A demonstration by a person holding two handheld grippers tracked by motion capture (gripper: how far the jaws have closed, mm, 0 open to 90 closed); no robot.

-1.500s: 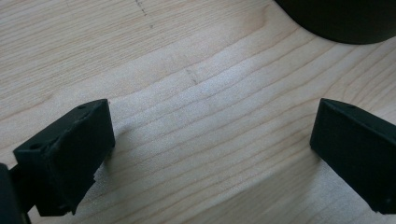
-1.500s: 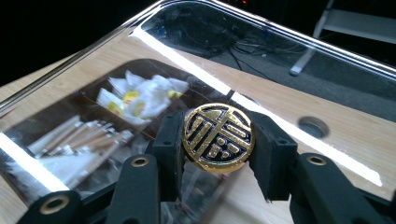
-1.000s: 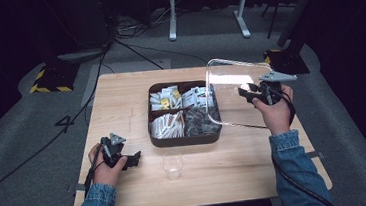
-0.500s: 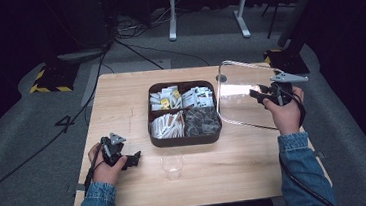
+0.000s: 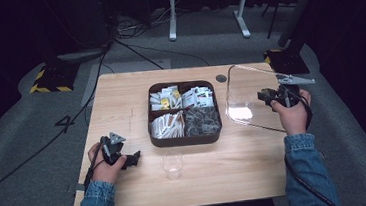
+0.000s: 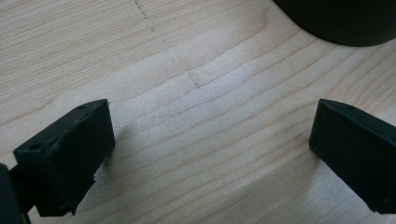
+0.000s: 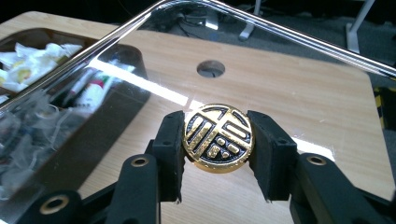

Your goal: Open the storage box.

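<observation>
Since the earlier high view, the clear lid (image 5: 251,97) has travelled away from over the divided box (image 5: 184,113) and sunk toward the bare wood on the far side of it from the left hand, while the left gripper (image 5: 125,158) has kept its place by the near table edge. The right gripper (image 7: 217,154) has its two black pads clamped on the lid's round gold-and-black knob (image 7: 218,137), one pad on each side of it, with the clear pane spreading out ahead of and beyond the fingertips. In the high view the lid hangs tilted, its lower corner close over the table (image 5: 120,98) and just beside the box's wall; whether that corner already touches the wood I cannot tell. The left gripper's fingers (image 6: 70,154) stand wide apart with nothing but table grain between them, a corner of the dark box lying beyond them. The step in hand looks like laying the lid down beside the box. To do it well, keep the squeeze on the knob steady, level the pane so one edge lands first and the rest follows gently, keep it off the box rim and the small glass (image 5: 172,164), and only then part the pads.
</observation>
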